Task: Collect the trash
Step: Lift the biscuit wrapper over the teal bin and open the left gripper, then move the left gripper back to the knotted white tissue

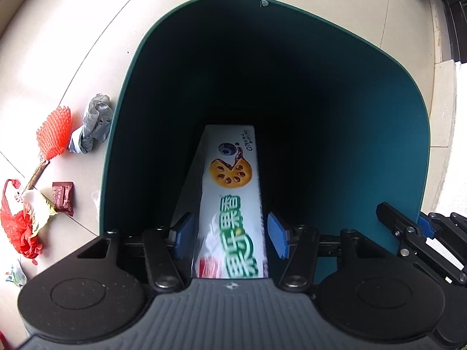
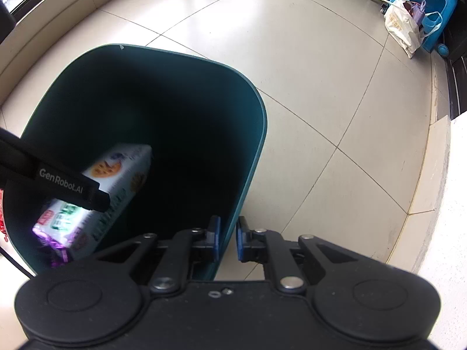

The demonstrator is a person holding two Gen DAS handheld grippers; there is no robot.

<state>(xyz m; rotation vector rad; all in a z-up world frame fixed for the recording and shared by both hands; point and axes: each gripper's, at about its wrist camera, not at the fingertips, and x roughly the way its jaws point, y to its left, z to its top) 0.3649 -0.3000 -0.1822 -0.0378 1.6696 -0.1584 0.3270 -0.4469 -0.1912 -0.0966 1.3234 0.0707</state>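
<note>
Here the green bin (image 1: pixel 379 122) is the anchor for everything: the right gripper (image 2: pixel 227 240) straddles its near rim, one blue pad inside the wall and one outside, jaws nearly closed on the rim, most likely to steady or tip the bin while the other arm feeds it. The left gripper (image 1: pixel 229 234) hangs over the bin's mouth with its jaws spread wider than the snack box (image 1: pixel 233 186); small gaps show on both sides, so the box looks released or just about to be, and it points lengthwise down into the dark interior. Nothing else can be made out inside the bin. On the floor left of the bin lie more trash: a grey crumpled bag (image 1: pixel 93 122) just beside its wall, a red foam net (image 1: pixel 54 135), a brown wrapper (image 1: pixel 63 198) and a red plastic bag (image 1: pixel 17 221).
</note>
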